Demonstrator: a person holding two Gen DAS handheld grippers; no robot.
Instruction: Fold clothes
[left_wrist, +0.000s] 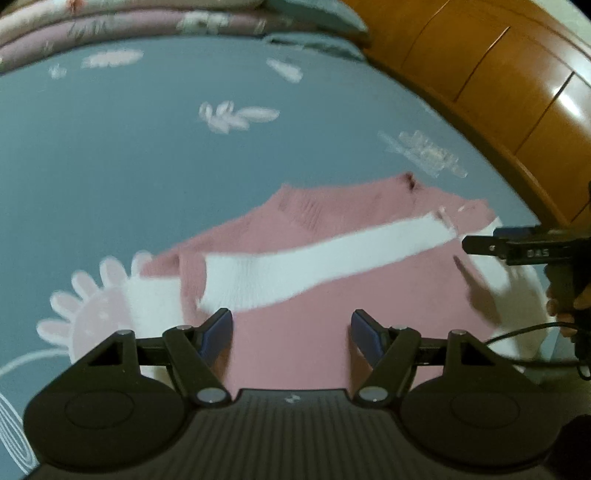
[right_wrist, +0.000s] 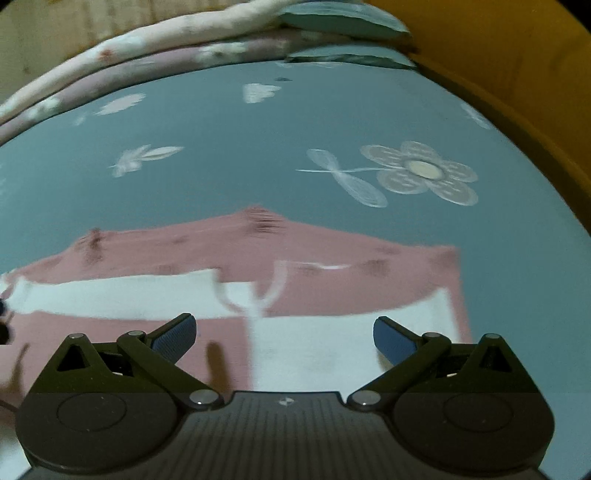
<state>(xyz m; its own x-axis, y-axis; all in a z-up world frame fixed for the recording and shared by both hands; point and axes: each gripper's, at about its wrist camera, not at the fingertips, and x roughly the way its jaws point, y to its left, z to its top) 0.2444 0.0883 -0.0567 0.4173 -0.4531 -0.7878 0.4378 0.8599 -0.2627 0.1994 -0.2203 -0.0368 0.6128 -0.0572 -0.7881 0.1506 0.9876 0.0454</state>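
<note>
Blue-grey bedsheet (left_wrist: 147, 155) under me, printed with pale flowers and leaves, filling both views; a stack of folded pink floral bedding (left_wrist: 110, 26) along the top edge, teal pillows (right_wrist: 340, 18) at upper centre, and an orange-brown wooden headboard (left_wrist: 498, 74) curving down the right side of the left view. The pink-and-white sweater (left_wrist: 314, 258) lies flat on the sheet in the lower middle of both frames; one white-banded sleeve (left_wrist: 325, 262) is laid across the pink body, so I judge the sleeve fold on that side to be done and the garment only partly folded. My left gripper (left_wrist: 291, 338) hovers just over the pink hem area, jaws parted with nothing between them; my right gripper (right_wrist: 284, 336) is likewise spread wide and empty, over the white part at the lower centre of its own view; in the left view it shows at the right edge, held in a hand (left_wrist: 565, 306). The picture is blurred, so fine creases are beyond me. Next, I reckon, I need both sets of jaws down on a fabric edge; pinch thin and level, lift together, or the layered sleeve may slide off as the body folds.
</note>
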